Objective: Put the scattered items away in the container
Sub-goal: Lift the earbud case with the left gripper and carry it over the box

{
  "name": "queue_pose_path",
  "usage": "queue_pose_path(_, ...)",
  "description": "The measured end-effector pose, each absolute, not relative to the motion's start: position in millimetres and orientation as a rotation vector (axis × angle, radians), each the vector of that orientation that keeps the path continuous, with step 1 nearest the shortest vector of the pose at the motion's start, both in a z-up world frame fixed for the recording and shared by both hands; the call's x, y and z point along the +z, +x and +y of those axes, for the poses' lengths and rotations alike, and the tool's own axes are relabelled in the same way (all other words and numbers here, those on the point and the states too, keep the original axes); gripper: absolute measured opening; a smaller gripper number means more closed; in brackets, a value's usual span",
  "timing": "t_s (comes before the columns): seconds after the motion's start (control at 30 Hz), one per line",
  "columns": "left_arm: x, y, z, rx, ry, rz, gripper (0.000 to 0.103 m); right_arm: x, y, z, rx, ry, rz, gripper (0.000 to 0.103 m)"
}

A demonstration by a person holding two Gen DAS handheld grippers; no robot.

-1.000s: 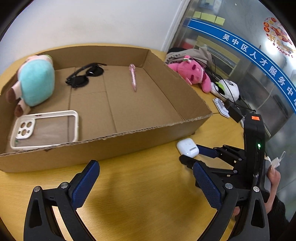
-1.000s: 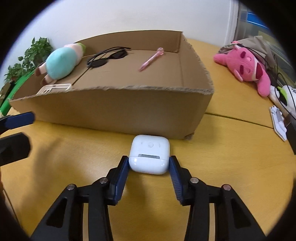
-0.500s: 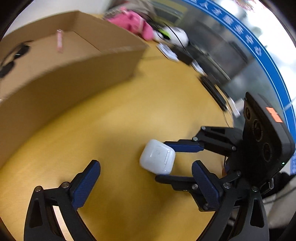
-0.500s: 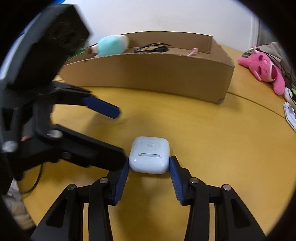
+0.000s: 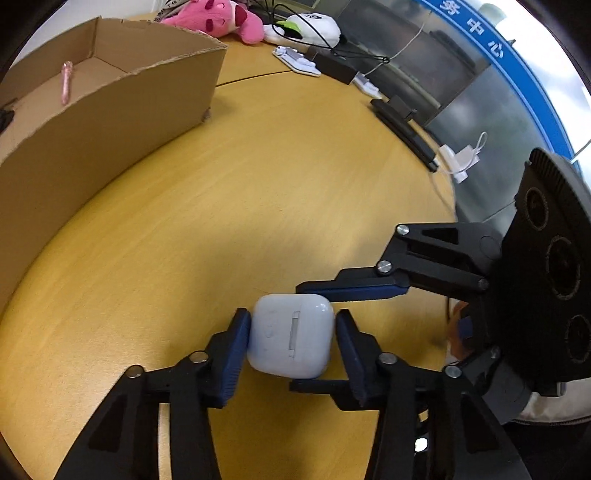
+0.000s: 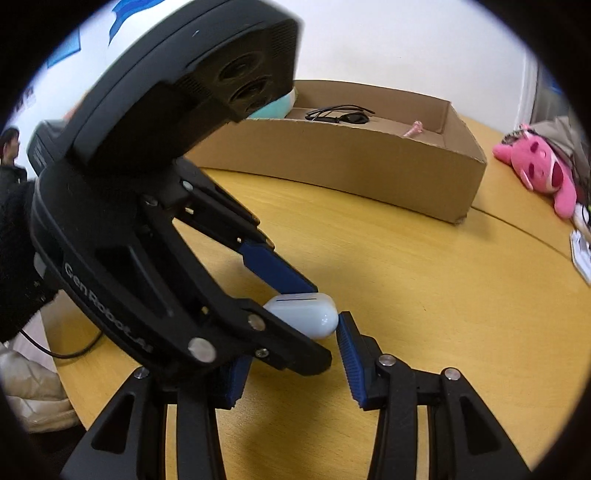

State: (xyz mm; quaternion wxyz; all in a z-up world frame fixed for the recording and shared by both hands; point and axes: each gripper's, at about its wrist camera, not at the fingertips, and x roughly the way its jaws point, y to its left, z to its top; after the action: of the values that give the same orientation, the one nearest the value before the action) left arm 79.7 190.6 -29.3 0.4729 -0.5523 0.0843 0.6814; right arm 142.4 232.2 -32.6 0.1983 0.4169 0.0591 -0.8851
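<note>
A white earbud case [image 5: 290, 334] is held above the yellow table. My left gripper [image 5: 291, 343] is shut on its two sides. My right gripper [image 6: 291, 350] reaches in from the right; its jaws stand around the case [image 6: 304, 319] too, with one pad [image 6: 349, 354] touching its end, and the left gripper crosses over its other finger. In the left wrist view the right gripper's fingers [image 5: 354, 290] lie above and below the case. The cardboard box [image 5: 110, 107] stands at the far left, with a pink pen [image 5: 66, 81] inside.
The box [image 6: 354, 155] also holds sunglasses [image 6: 340, 116] and a teal plush [image 6: 273, 107]. A pink plush [image 6: 543, 173], a white plush [image 5: 314, 26], cables, a black bar [image 5: 402, 129] and a white charger [image 5: 460, 160] lie along the table's far edge.
The left gripper has swung away from the box to the earbud case and shut on it. The right gripper has carried the case back from the box and loosened its grip.
</note>
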Motion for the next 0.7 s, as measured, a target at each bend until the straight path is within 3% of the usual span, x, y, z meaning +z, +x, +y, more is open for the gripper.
queue_pose_path(0.33, -21, 76, 181, 1.673, -1.364, 0.138, 0.045, -23, 143, 233, -2.475, 1.13, 0.166, 0.042)
queue_pose_path(0.7, 39, 44, 170, 1.788, -1.273, 0.216, 0.044, 25, 109, 227, -2.486, 0.965, 0.293, 0.042)
